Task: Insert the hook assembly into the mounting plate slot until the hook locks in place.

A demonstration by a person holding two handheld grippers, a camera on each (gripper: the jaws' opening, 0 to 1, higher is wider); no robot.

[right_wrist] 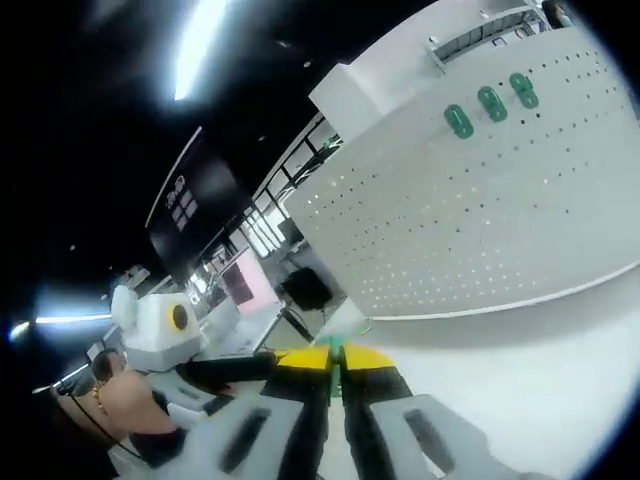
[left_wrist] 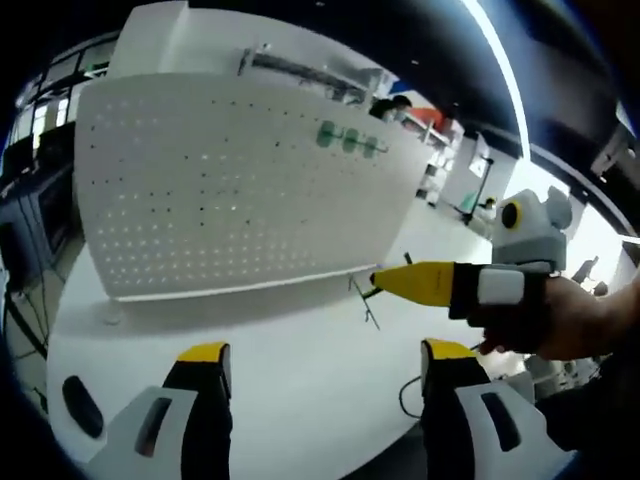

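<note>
Yellow-tipped jaws of my left gripper [left_wrist: 315, 365] stand wide apart above the white tabletop [left_wrist: 300, 340], while my right gripper [right_wrist: 337, 362] is clamped on the thin wire hook [left_wrist: 364, 298], held just beside the white perforated pegboard [left_wrist: 240, 180] with its three green hooks [left_wrist: 350, 139]

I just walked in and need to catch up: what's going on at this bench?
A person is working with a handheld tool in each hand in front of a white pegboard standing on a white table. The right tool is shut on a thin wire hook, held near the board's lower edge and not yet in a hole. The left tool is open and holds nothing. Three green pieces sit near the board's top.
</note>
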